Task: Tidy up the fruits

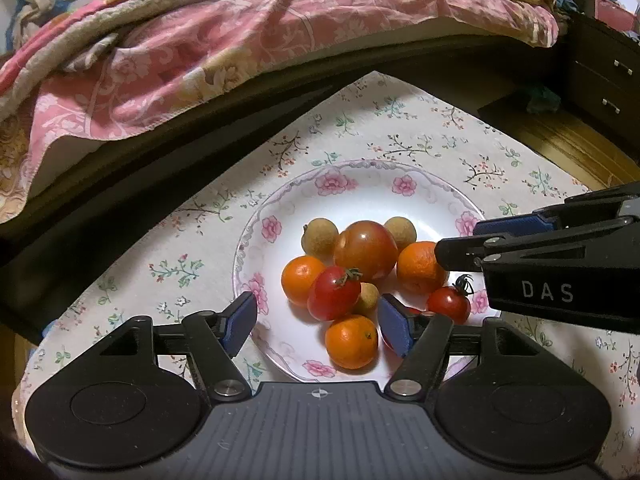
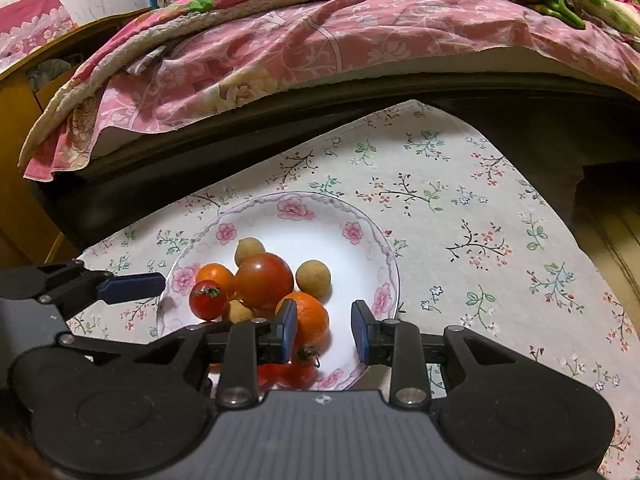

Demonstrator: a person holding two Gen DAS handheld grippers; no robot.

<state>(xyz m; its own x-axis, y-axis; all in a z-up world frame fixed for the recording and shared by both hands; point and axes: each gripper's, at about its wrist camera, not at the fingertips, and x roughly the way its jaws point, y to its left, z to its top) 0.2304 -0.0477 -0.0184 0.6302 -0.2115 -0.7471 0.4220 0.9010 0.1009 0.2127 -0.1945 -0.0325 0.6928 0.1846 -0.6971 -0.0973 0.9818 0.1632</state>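
A home bedroom: a dark wooden bed frame (image 1: 168, 152) carries a rumpled pink floral quilt (image 1: 240, 40), a dark chest of drawers (image 1: 600, 80) stands beside it, and a cream flower-print cloth (image 2: 460, 208) covers the table alongside.

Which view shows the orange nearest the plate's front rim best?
The left wrist view: that orange sits whole between the open left gripper's fingers. The right wrist view hides it behind the gripper body, showing at most an orange sliver.

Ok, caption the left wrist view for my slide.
Open left tool poised over a floral plate piled with tomatoes, oranges and longans; right tool alongside.
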